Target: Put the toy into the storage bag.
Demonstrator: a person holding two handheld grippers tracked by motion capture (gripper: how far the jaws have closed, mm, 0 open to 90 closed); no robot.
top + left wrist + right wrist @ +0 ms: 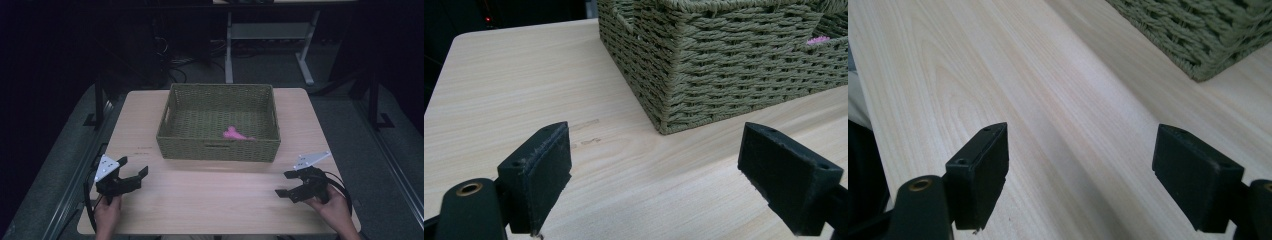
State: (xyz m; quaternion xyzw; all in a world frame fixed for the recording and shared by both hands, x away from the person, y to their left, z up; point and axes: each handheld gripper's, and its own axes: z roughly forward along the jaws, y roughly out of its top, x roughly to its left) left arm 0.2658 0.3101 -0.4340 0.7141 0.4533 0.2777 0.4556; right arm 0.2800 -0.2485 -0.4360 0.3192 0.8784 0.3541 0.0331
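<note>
With both jaws wide and empty, left gripper [131, 169] and right gripper [284, 184] sit near the surface's front corners; pink item [234, 134] lies in basket [218, 149]. Likely idle/finished; next needs nothing held.

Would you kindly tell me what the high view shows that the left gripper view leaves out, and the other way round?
High view alone: the whole green woven basket from above, the person's two hands, the left gripper and right gripper, both open and empty, and the dark floor around the table.

Left gripper view alone: the basket's near corner weave up close, and faint dark marks on the wood near that corner.

Shared: the light wooden table, the basket and the small pink object inside it.
</note>
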